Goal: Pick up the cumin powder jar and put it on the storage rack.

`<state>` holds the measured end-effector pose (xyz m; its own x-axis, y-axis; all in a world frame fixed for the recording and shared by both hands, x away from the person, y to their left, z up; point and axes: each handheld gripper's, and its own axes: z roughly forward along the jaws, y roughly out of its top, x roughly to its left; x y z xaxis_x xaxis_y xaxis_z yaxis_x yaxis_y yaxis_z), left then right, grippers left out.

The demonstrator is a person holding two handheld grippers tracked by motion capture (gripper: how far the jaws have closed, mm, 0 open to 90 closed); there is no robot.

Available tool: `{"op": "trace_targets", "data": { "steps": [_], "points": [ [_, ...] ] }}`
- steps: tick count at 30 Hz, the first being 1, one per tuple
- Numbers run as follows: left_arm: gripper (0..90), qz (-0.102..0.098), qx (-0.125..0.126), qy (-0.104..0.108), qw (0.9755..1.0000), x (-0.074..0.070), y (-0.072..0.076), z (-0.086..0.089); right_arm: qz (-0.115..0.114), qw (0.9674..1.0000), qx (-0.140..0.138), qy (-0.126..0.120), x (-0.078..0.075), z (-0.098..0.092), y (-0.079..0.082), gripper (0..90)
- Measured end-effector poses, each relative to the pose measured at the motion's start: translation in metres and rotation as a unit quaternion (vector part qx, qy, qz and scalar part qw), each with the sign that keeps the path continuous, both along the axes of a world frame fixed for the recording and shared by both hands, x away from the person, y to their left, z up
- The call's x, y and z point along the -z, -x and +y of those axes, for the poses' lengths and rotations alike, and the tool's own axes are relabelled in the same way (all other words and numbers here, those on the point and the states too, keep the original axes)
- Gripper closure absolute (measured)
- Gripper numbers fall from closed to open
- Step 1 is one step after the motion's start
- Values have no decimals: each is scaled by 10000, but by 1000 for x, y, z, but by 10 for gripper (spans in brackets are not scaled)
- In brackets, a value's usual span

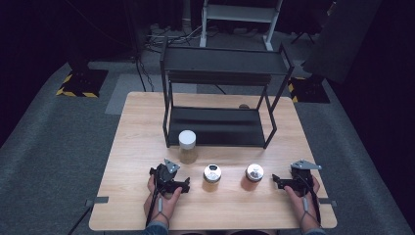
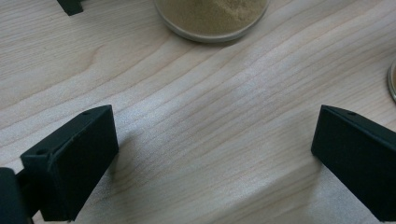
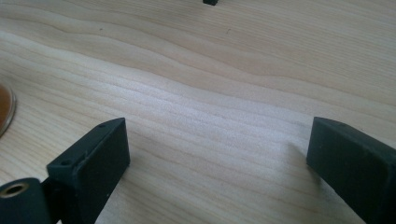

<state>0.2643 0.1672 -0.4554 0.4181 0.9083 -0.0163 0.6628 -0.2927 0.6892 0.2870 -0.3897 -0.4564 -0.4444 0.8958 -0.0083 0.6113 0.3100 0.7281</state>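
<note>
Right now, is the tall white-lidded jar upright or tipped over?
Upright. The tall jar stands on its base on the table, white lid on top, just in front of the black rack.

High view is sitting above the near edge, looking forward and down, taking in the whole wooden table [image 1: 147, 122], the black two-tier rack [image 1: 222, 93] at upper centre and grey floor beyond. Left gripper view is riding low and very close to the tabletop [image 2: 210, 116], looking along its own wide-apart jaws; the base of the tall white-lidded jar [image 2: 212, 18] is cutting in at the top edge, the same jar [image 1: 187, 146] showing centre-left in the high view. Right gripper view is hovering equally close over the wood grain [image 3: 210, 93], a rack foot [image 3: 211, 2] peeking at top centre.
</note>
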Motion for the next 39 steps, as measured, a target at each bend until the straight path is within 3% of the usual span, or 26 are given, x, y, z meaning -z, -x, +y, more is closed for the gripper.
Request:
{"op": "trace_targets", "data": {
  "steps": [10, 18, 21, 25, 31, 36, 39],
  "points": [
    [5, 22, -86, -3, 10000, -1, 0, -3, -43, 9995, -307, -22, 1, -11, -9, 95],
    [17, 118, 29, -42, 9999, -5, -5, -1, -44, 9996, -275, -23, 1, -10, -10, 94],
    [92, -101, 89, 116, 9998, -2, 0, 4, -45, 9996, -275, -22, 1, -10, -10, 94],
    [81, -577, 90, 419, 9974, -6, 12, 13, -44, 9996, -276, -22, 1, -10, -10, 94],
    [82, -1097, 219, 656, 9916, -23, 19, 23, -46, 9994, -331, -13, 1, -10, -12, 91],
    [85, -1356, 198, 968, 9858, -29, 19, 30, -43, 9991, -420, -11, 1, -11, -17, 86],
    [87, -1483, 217, 1011, 9835, -31, 16, 28, -41, 9988, -479, -14, 1, -12, -19, 86]
  ]
}}
